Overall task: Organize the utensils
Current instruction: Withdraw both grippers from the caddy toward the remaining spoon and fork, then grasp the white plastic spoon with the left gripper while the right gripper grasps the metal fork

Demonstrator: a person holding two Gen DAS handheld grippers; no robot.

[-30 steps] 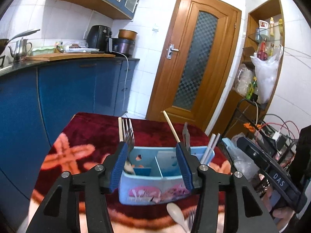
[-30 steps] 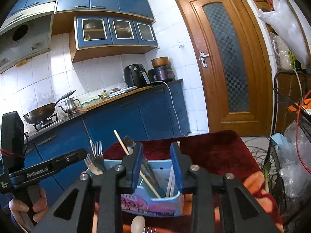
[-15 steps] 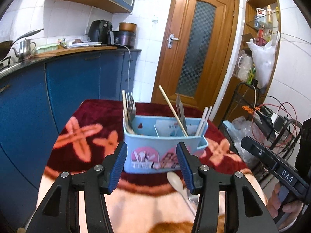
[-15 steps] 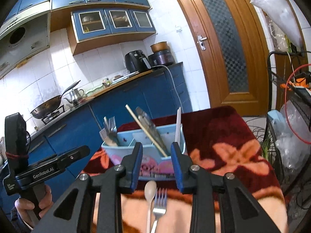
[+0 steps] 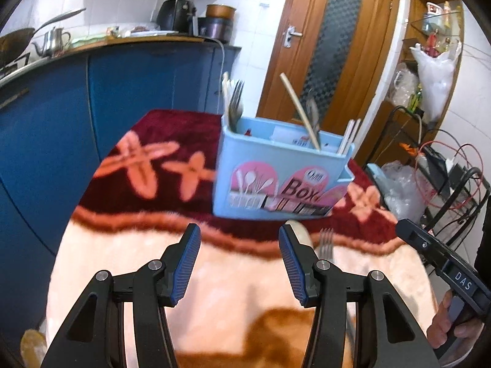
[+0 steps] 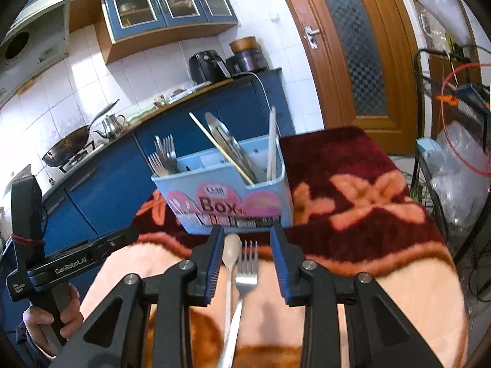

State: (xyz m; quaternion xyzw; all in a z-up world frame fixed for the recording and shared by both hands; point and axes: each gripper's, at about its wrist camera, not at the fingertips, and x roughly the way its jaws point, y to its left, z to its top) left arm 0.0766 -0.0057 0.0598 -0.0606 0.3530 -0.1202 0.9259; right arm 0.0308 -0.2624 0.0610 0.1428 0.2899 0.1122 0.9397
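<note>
The blue utensil box (image 6: 227, 193) stood on the blanket-covered desk (image 6: 353, 214), holding forks, chopsticks and a knife. A spoon (image 6: 230, 253) and a fork (image 6: 247, 268) lay before it, between the right gripper's (image 6: 245, 256) wide fingers. The left gripper's (image 5: 239, 254) fingers gaped wide, empty.

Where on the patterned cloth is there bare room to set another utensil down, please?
The pale peach cloth left of the left gripper, in front of the light blue utensil box, lies bare. So does the dark red stretch right of the box. Crowded: the strip between the right gripper's fingers, where the pale spoon and metal fork lie.
</note>
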